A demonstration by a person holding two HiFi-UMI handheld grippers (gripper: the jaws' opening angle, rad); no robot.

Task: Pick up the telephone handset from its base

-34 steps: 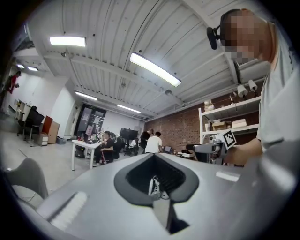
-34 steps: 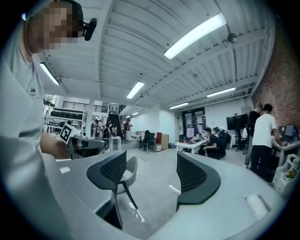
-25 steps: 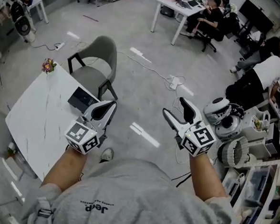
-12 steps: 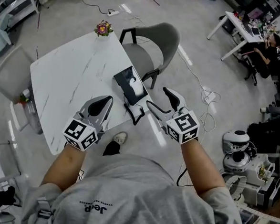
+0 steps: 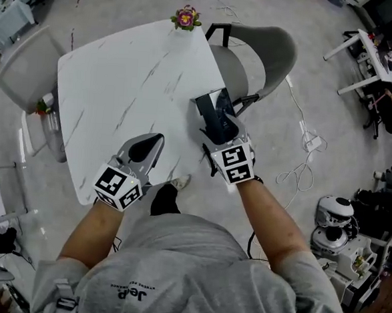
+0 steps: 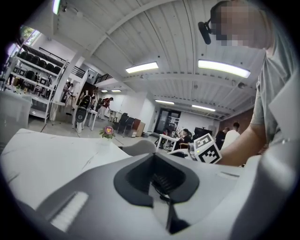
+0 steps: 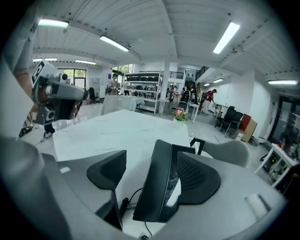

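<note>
Your right gripper (image 5: 223, 135) straddles the handset, which is not yet lifted.
The white marble table (image 5: 113, 93) fills the head view, with a grey chair (image 5: 267, 54) at its far right edge. The telephone base (image 5: 208, 106) sits at the table's edge beside that chair, the handset (image 7: 157, 183) on it. Your right claw is spread wide around the handset, which stands nearer its right jaw. Your left gripper (image 5: 146, 148) hovers over the table's near edge, pinched together and empty. A coiled cord (image 7: 125, 202) trails below the handset.
</note>
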